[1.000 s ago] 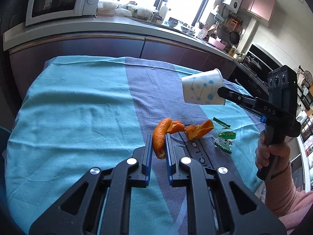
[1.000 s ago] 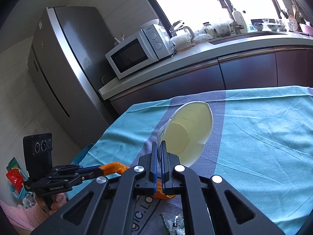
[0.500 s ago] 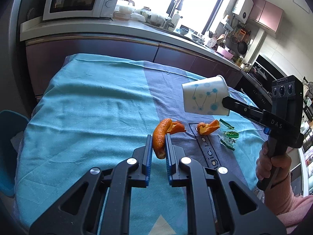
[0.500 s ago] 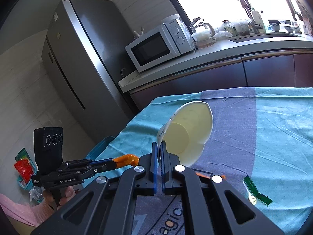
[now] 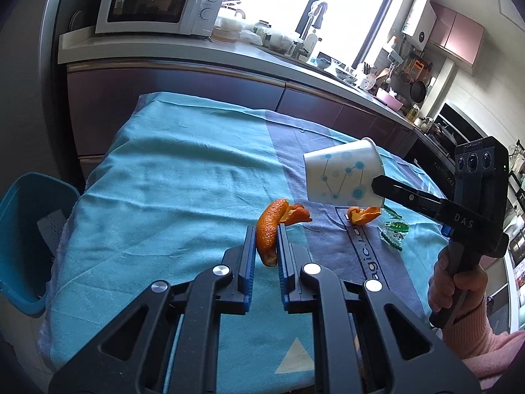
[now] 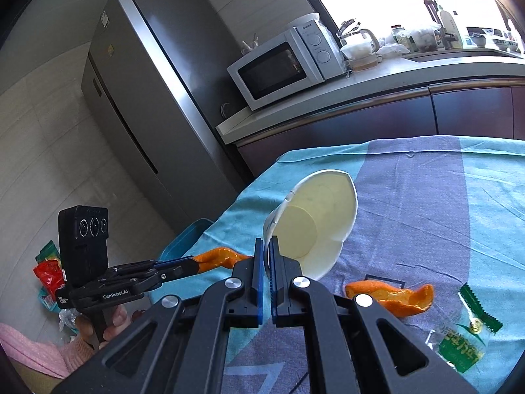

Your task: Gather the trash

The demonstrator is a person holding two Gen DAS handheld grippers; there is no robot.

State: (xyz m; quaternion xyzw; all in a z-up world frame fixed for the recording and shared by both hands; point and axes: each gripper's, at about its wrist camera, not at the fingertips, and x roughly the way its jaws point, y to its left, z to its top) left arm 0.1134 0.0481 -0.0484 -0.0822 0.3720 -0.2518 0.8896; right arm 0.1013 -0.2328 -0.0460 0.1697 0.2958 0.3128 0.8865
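Note:
My left gripper (image 5: 266, 233) is shut on a long orange peel (image 5: 270, 226) and holds it above the cloth-covered table (image 5: 170, 190). The peel also shows in the right wrist view (image 6: 218, 257). My right gripper (image 6: 266, 246) is shut on the rim of a white paper cup (image 6: 315, 223) with blue dots, tilted on its side in the air; the cup also shows in the left wrist view (image 5: 343, 177). A second orange peel (image 6: 390, 297) and a clear wrapper with green print (image 6: 462, 338) lie on the table.
A blue plastic bin (image 5: 29, 229) stands on the floor at the table's left end. A counter with a microwave (image 5: 157, 3) runs behind the table, and a fridge (image 6: 141, 98) stands beside it. Packets (image 6: 49, 272) lie on the floor.
Both grippers have moved left along the table with the peel and the cup held. The blue bin has come into the left wrist view. The second peel and wrapper stayed on the table.

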